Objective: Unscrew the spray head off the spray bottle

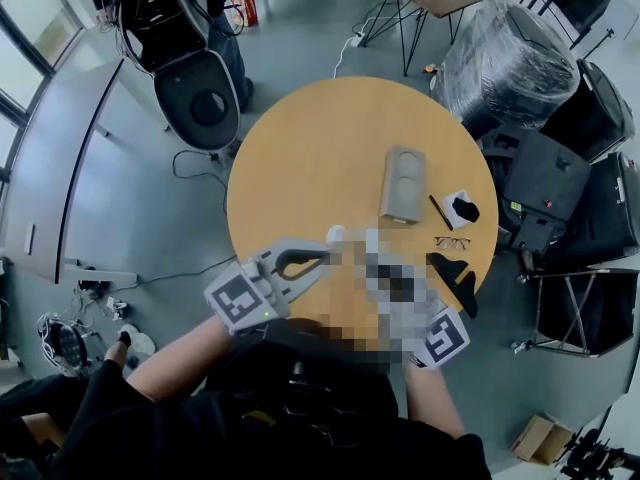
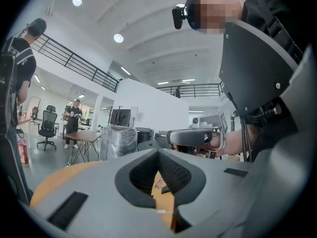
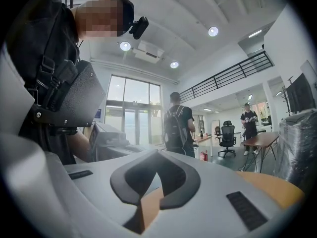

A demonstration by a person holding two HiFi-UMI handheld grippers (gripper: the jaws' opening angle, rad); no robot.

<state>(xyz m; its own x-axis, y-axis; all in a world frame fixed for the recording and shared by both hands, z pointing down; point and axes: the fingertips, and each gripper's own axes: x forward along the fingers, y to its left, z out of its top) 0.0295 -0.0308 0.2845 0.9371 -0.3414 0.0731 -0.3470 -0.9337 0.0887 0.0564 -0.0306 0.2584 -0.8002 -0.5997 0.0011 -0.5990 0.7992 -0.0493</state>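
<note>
In the head view my left gripper [image 1: 322, 259] hovers over the near edge of the round wooden table [image 1: 300, 158], shut, with nothing in its jaws. Just beyond its tip sits a small white object [image 1: 336, 233]; I cannot tell whether it is the spray bottle. A mosaic patch hides most of my right gripper there; only its marker cube [image 1: 445, 336] shows. In the right gripper view my right gripper [image 3: 157, 157] is shut and empty. The left gripper view shows my left gripper [image 2: 158, 155] shut and empty, facing the right gripper's body [image 2: 195, 137], which a hand holds.
On the table lie a grey flat case [image 1: 403, 183], a pen [image 1: 440, 211], glasses [image 1: 452, 242], a black piece on white paper [image 1: 463, 208] and a black object [image 1: 455, 280]. Chairs and a wrapped bundle [image 1: 505, 68] crowd the right. People stand farther off [image 3: 177, 125].
</note>
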